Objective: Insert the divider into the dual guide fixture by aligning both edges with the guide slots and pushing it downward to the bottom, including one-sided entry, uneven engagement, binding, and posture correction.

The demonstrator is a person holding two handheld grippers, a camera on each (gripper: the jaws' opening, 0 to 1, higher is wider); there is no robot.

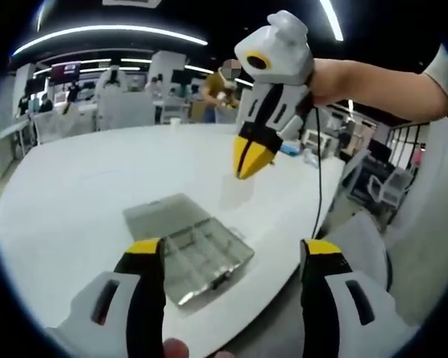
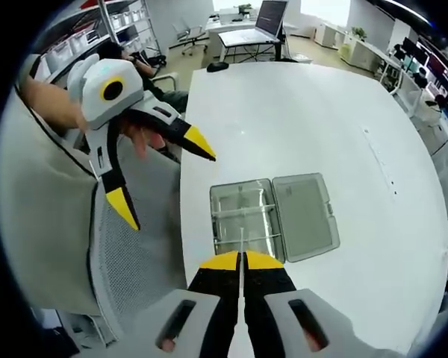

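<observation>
A clear plastic case lies open on the white table (image 1: 75,201), its slotted tray (image 2: 241,216) on the left and its lid (image 2: 308,212) folded flat beside it. In the left gripper view the same case (image 1: 190,250) sits just beyond my jaws. My right gripper (image 1: 248,170) hangs above the case, shut on a thin clear divider (image 1: 235,192) that dangles below its yellow tips. In the right gripper view the divider (image 2: 242,242) shows edge-on between my shut right gripper (image 2: 241,261), over the tray's near edge. My left gripper (image 1: 234,250) is open and holds nothing; it also appears off the table's edge (image 2: 160,175).
A grey mesh chair (image 2: 127,261) stands close to the table's near edge. A black cable (image 1: 318,186) trails from the right gripper. A laptop (image 2: 263,22) rests at the table's far end. Desks, chairs and people fill the background (image 1: 119,104).
</observation>
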